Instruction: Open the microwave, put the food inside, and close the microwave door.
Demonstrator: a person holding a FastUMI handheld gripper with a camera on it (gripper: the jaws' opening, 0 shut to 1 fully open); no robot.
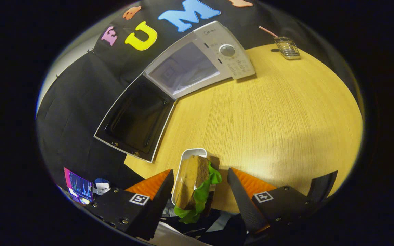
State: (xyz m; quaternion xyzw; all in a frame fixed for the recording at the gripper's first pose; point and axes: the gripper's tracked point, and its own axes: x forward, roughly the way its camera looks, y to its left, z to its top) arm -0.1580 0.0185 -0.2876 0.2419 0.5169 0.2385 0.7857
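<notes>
- The microwave (pixel 214 54) stood at the far side of the table (pixel 286 112) with its door (pixel 135 119) swung wide open, so opening looked done.
- The food, a sandwich (pixel 197 184) in a white tray (pixel 186 160), sat between the fingers of the gripper (pixel 200 191), well short of the oven.
- The fingers stood apart; the left one lay against the tray, the right clear of it, so no firm hold showed.
- Left to do: carrying the food inside and shutting the door.

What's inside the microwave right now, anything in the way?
The microwave door hangs open. The cavity looks pale and bare as far as visible; its floor and far corners are unclear. The sandwich sits in its tray between the gripper fingers.
</notes>
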